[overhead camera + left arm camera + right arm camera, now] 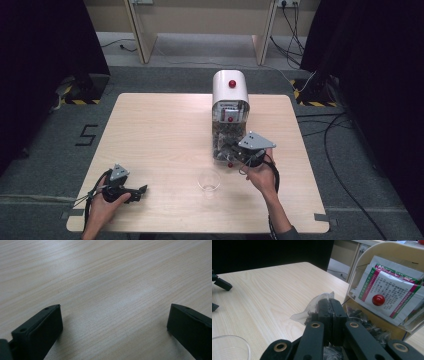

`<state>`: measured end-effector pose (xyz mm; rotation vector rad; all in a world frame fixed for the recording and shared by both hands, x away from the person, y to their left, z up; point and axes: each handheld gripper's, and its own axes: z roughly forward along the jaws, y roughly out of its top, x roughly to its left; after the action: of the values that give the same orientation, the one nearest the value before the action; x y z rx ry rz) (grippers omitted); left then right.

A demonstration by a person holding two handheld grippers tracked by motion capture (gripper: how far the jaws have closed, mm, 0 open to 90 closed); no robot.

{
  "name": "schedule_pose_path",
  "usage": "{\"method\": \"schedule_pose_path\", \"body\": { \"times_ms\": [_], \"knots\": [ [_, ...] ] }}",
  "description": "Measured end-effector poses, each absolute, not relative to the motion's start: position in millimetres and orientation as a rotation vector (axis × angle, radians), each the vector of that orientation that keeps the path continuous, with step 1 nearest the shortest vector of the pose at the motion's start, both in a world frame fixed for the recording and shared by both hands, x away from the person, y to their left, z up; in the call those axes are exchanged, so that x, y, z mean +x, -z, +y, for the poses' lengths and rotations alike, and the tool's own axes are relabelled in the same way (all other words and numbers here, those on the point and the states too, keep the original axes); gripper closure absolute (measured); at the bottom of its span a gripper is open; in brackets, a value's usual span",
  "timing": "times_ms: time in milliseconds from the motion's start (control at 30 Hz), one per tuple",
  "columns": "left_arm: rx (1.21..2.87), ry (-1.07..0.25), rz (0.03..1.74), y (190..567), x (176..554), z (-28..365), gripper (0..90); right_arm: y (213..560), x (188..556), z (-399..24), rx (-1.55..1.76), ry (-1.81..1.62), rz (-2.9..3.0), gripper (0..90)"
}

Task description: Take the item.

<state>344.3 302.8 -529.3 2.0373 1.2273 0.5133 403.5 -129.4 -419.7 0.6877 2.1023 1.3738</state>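
A white round-topped dispenser (229, 95) with red knobs stands at the table's far middle. Its clear front (387, 290) holds printed packets, and small dark bags fill its lower tray (367, 325). My right gripper (234, 152) is at that tray's mouth. In the right gripper view the right gripper (330, 301) is shut on a small clear bag (313, 307) of dark pieces, held just above the table. A clear plastic cup (208, 181) stands near the front edge. My left gripper (142, 192) rests low at the front left. Its jaws stand open over bare wood in the left gripper view (115, 322).
The light wooden table (160, 130) has free room across its left half. Dark curtains flank the scene, and cables run over the floor (345, 165) to the right. The cup's rim (230, 338) lies at the lower left of the right gripper view.
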Motion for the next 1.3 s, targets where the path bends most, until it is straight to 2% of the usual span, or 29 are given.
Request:
{"method": "schedule_pose_path", "body": {
  "times_ms": [467, 900, 1300],
  "knots": [
    [2.038, -0.513, 1.227, 529.2, 344.3, 302.9, 0.0, 409.0, 385.0, -128.5, 0.629, -1.396, 2.105, 89.3],
    [2.038, -0.513, 1.227, 529.3, 344.3, 302.9, 0.0, 383.5, 338.3, -126.3, 0.476, -1.434, 2.098, 89.3],
    [2.038, -0.513, 1.227, 529.3, 344.3, 302.9, 0.0, 386.4, 324.6, -118.6, 0.423, -1.447, 2.145, 89.3]
  ]
}}
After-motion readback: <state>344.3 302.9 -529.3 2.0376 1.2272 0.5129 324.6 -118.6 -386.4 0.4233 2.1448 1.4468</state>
